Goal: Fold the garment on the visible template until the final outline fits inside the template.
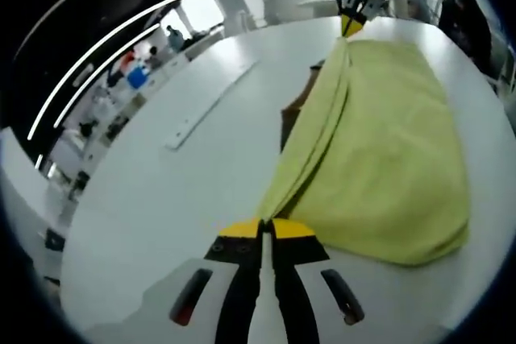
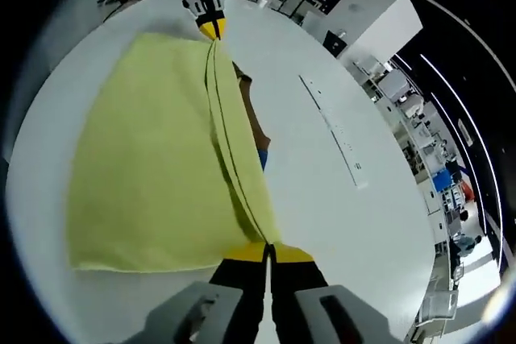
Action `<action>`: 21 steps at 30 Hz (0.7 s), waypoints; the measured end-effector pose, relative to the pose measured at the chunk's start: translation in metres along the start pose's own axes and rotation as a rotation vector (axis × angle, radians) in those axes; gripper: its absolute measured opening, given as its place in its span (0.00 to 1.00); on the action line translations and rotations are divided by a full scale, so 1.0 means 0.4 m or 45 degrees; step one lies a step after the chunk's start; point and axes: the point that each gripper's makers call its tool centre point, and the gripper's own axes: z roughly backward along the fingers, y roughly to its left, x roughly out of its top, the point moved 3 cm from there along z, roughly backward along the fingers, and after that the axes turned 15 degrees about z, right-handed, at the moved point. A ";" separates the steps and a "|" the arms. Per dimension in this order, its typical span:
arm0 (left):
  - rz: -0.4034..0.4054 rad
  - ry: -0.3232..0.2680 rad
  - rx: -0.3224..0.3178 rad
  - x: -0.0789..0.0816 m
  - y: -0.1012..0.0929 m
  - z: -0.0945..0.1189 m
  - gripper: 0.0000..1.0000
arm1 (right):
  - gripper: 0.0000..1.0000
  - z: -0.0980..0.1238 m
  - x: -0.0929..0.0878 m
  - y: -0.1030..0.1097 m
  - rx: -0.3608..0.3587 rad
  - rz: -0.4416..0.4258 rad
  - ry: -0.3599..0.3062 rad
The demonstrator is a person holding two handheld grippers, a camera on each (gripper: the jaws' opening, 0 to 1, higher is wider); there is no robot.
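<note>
A yellow-green garment [image 1: 387,159] lies on the white table, stretched taut along one folded edge between the two grippers. My left gripper [image 1: 266,227] is shut on its near corner. The right gripper [image 1: 351,26] pinches the far corner at the top of the left gripper view. From the other side, my right gripper [image 2: 267,249] is shut on the garment [image 2: 153,175], with the left gripper [image 2: 210,28] holding the far corner. A brown template [image 1: 292,114] peeks out from under the cloth's edge; it shows again as a brown and blue sliver [image 2: 256,138].
A long clear ruler [image 1: 211,106] lies on the white table [image 1: 161,199] beside the garment, also seen as the ruler [image 2: 334,130]. Shelves, benches and people stand beyond the table's far edge. A person's hand holds the far gripper.
</note>
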 end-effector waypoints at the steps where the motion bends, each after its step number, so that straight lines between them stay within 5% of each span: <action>1: 0.008 -0.004 0.004 0.005 0.002 0.003 0.00 | 0.00 0.002 0.001 -0.008 -0.018 -0.018 -0.005; 10: 0.370 -0.064 0.084 0.024 0.034 -0.011 0.00 | 0.00 -0.022 -0.006 -0.048 -0.140 -0.214 0.018; 21: 0.453 -0.022 0.131 0.027 0.057 -0.044 0.00 | 0.00 -0.076 -0.019 -0.059 -0.144 -0.326 0.105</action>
